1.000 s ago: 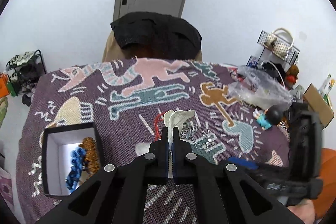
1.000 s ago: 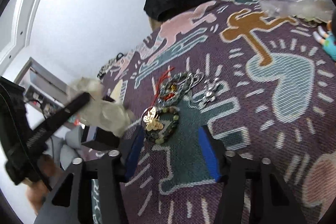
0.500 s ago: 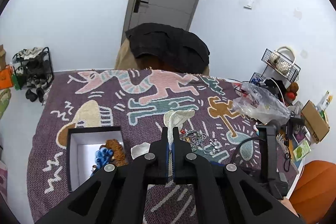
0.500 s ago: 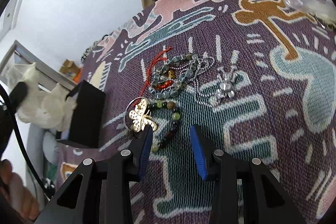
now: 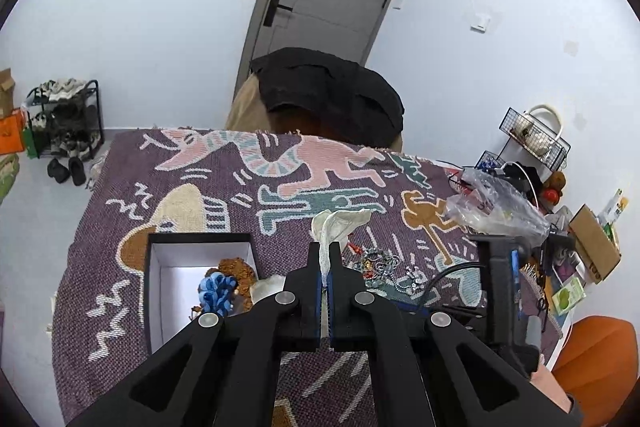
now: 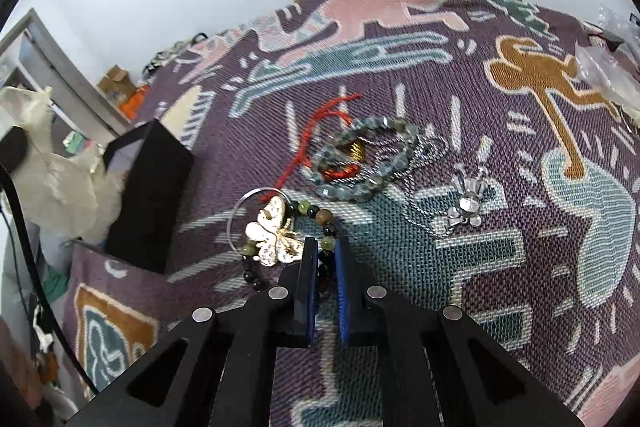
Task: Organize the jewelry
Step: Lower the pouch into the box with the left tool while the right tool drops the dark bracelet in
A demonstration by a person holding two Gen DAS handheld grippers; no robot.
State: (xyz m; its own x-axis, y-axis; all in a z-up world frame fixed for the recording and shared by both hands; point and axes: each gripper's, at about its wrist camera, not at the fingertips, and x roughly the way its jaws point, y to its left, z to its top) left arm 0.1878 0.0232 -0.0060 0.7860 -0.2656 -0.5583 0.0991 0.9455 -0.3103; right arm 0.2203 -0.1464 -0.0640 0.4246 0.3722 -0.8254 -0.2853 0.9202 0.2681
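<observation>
In the right wrist view my right gripper (image 6: 326, 246) is shut on a bracelet of green, brown and black beads (image 6: 318, 213) lying on the patterned blanket. A gold butterfly charm (image 6: 274, 231) on a thin ring touches that bracelet. Farther out lie a grey-green bead bracelet (image 6: 362, 157) with a red cord and a silver chain with a flower pendant (image 6: 464, 207). My left gripper (image 5: 325, 247) is shut on a cream cloth (image 5: 339, 221) above the blanket. To its left, a black box with a white inside (image 5: 158, 267) holds blue and brown pieces.
The blanket (image 5: 192, 183) covers the table. A clear plastic bag (image 5: 492, 211), a wire rack and cardboard boxes crowd the right side. A chair draped in black fabric (image 5: 328, 91) stands at the far edge. The black box (image 6: 148, 199) sits left of the jewelry.
The right gripper's jaws have come down over the dark bead bracelet and closed on it. The left gripper with the cloth has drawn back, and the box now shows more fully.
</observation>
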